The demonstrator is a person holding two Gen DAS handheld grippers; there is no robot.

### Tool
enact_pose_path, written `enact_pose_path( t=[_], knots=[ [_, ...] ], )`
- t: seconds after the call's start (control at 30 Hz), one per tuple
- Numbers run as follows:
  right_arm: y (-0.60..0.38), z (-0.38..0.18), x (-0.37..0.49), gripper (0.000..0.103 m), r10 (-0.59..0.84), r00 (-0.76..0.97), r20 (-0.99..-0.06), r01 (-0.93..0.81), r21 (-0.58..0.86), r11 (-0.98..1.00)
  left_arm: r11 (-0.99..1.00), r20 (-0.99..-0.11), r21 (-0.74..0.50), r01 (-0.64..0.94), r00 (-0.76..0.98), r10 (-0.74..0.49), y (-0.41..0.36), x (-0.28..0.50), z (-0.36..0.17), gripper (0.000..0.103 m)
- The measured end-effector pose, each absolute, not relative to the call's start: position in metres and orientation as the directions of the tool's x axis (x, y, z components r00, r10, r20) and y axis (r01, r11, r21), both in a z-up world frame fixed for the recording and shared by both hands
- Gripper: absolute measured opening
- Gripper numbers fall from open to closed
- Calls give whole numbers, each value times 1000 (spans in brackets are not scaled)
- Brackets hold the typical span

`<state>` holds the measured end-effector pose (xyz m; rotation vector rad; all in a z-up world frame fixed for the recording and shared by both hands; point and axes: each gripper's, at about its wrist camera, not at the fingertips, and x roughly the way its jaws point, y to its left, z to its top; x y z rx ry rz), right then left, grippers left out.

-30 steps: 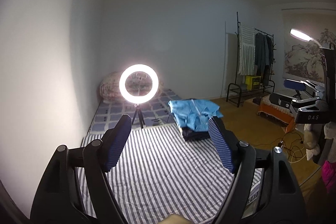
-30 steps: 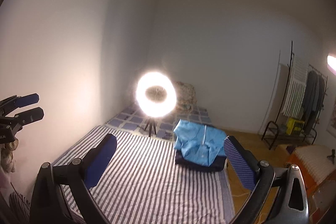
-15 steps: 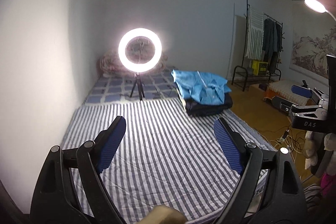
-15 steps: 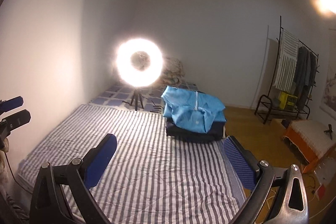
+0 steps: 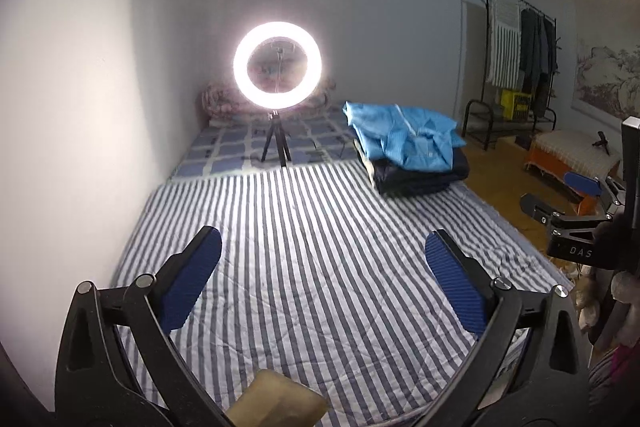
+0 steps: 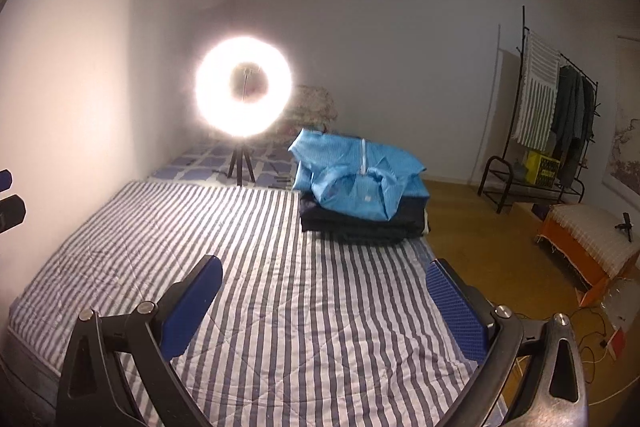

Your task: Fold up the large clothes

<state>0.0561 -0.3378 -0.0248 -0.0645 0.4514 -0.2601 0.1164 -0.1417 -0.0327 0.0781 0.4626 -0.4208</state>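
The left gripper (image 5: 322, 281) is held above the near end of the bed, its blue-padded jaws spread wide with nothing between them. The right gripper (image 6: 324, 301) is held the same way, jaws wide apart and empty, above the striped sheet (image 6: 280, 267). In the left wrist view the right gripper's blue finger pad (image 5: 582, 183) is glimpsed at the right edge; in the right wrist view a blue pad of the left gripper is cut off at the left edge.

Beyond both grippers, the striped sheet (image 5: 320, 247) is seen spread flat over the mattress. At its far right corner a blue garment (image 6: 356, 179) lies loosely folded, zipper up, on top of a dark folded garment (image 6: 360, 225); in the left wrist view the blue garment (image 5: 404, 137) and the dark one (image 5: 424, 175) are stacked well apart from the jaws.

Behind the sheet, a lit ring light (image 5: 277, 65) stands on a small tripod on a checked blanket (image 5: 236, 151), with a patterned pillow (image 6: 316, 107) against the wall. Farther right, a clothes rack (image 6: 556, 107) carries a striped towel and dark clothes, and a yellow crate (image 6: 540, 167) sits on its lower shelf; the crate's contents cannot be made out.
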Motion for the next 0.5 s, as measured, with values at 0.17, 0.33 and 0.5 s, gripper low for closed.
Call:
enact_pose_path(
  t=[0.17,0.33,0.5],
  knots=[
    [-340,-35,64,103,-268,855,-445,231,-138,963,906,-486,-19,422,788,-377,-150,121,-47,103],
    [-346,-36,63,103,-265,854,-448,241,-111,964,901,-514,-7,433,772,-375,-159,122,-55,103],
    [-349,-38,62,103,-271,851,-450,250,-107,962,900,-521,-16,435,765,-379,-162,124,-55,103]
  ],
)
